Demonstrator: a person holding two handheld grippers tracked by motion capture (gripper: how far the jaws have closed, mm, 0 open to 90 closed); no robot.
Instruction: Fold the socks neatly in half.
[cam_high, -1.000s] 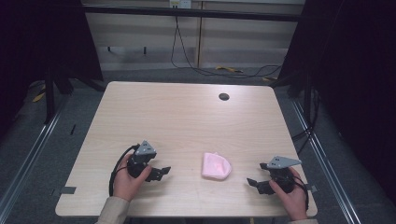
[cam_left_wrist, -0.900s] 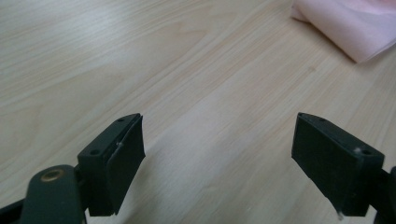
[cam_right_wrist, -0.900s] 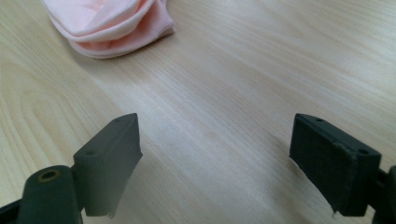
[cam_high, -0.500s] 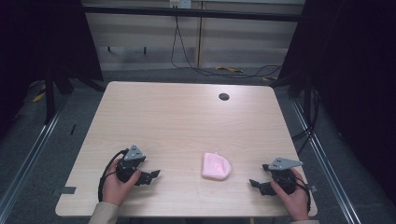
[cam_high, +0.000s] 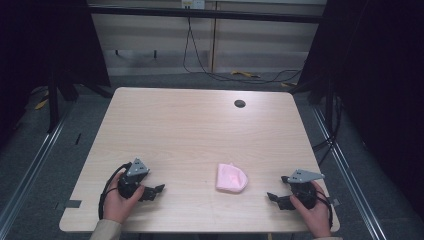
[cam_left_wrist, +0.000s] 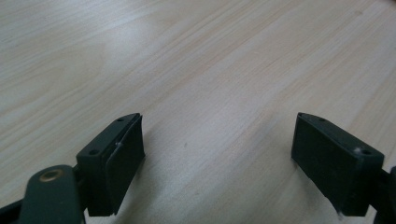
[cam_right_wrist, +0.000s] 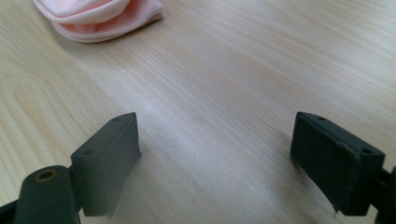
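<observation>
My left hand-held gripper (cam_high: 159, 189) and right hand-held gripper (cam_high: 271, 196) rest low on the tabletop (cam_high: 190, 130), jaws wide and empty. Between them, nearer the right, lies a folded pink cloth (cam_high: 231, 178): probably light, soft, limp; best pinched at its folded edge.

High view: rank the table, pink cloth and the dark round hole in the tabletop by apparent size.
1. Table, by far largest.
2. Pink cloth.
3. Dark round hole, smallest, though it lies farther from the camera.
</observation>
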